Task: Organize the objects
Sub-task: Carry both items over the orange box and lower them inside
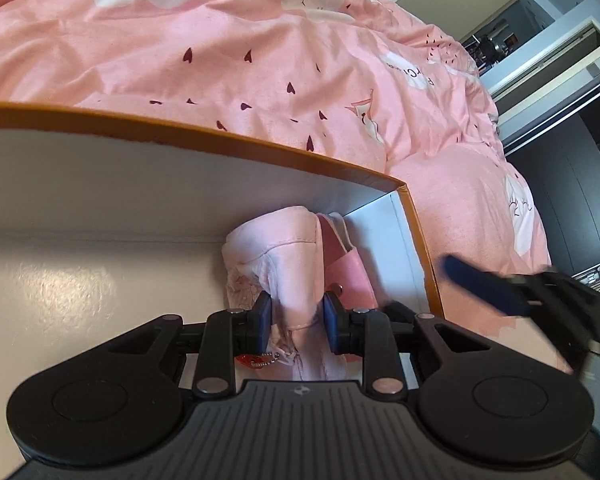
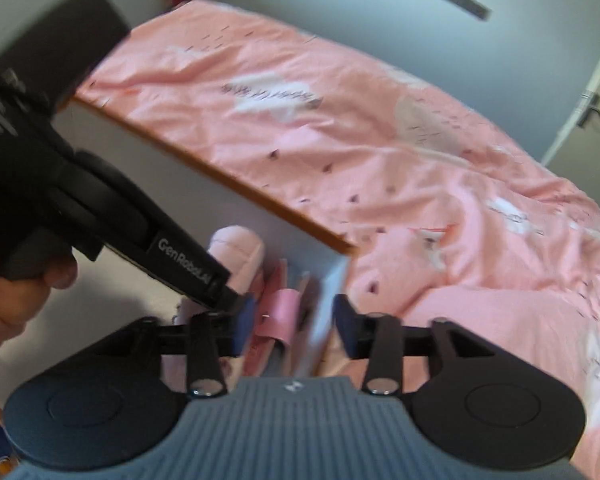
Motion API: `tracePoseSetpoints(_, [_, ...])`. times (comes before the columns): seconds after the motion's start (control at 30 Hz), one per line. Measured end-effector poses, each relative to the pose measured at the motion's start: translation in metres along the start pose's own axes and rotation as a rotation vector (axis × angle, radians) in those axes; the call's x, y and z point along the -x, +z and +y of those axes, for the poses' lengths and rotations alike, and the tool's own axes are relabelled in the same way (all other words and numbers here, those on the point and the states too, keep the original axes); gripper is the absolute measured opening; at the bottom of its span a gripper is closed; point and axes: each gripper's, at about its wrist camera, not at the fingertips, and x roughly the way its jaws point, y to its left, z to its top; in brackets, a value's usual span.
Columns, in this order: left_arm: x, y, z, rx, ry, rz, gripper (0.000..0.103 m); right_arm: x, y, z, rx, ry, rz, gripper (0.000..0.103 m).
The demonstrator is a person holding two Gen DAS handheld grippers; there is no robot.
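Left gripper (image 1: 296,322): clamped on pink cloth bag (image 1: 276,248) inside box (image 1: 416,232).
Right gripper (image 2: 292,326): jaws apart, holding nothing.
Handling: soft, light; pinch bunched fabric.

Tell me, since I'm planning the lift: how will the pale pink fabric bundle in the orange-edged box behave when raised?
The pale pink fabric bundle looks soft and creased, so probably floppy and sagging. The left gripper pinches it narrowly, suggesting it's light and compressible. Unlikely to roll or break.
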Motion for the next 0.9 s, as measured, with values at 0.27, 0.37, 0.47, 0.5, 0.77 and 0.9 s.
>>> tracePoseSetpoints(0.27, [-0.011, 0.003, -0.014, -0.077, 0.009, 0.011, 0.030, 0.010, -0.029, -0.051, -0.348, 0.116, 0.026, 0.041])
tracePoseSetpoints(0.37, [-0.018, 0.004, -0.021, -0.119, -0.005, 0.019, 0.029, 0.000, -0.041, -0.062, -0.499, 0.235, 0.063, 0.031])
tracePoseSetpoints(0.47, [-0.020, 0.004, -0.030, -0.157, 0.011, 0.018, 0.029, -0.004, -0.044, -0.059, -0.520, 0.253, 0.066, 0.026])
tracePoseSetpoints(0.5, [-0.021, 0.004, -0.030, -0.154, 0.017, 0.024, 0.029, -0.004, -0.044, -0.057, -0.516, 0.253, 0.066, 0.026])
tracePoseSetpoints(0.77, [-0.020, 0.008, -0.024, -0.109, 0.054, 0.036, 0.050, -0.004, -0.046, -0.057, -0.520, 0.257, 0.064, 0.027])
tracePoseSetpoints(0.9, [-0.009, 0.006, -0.026, -0.120, 0.059, 0.009, 0.058, -0.002, -0.046, -0.059, -0.519, 0.242, 0.055, 0.027])
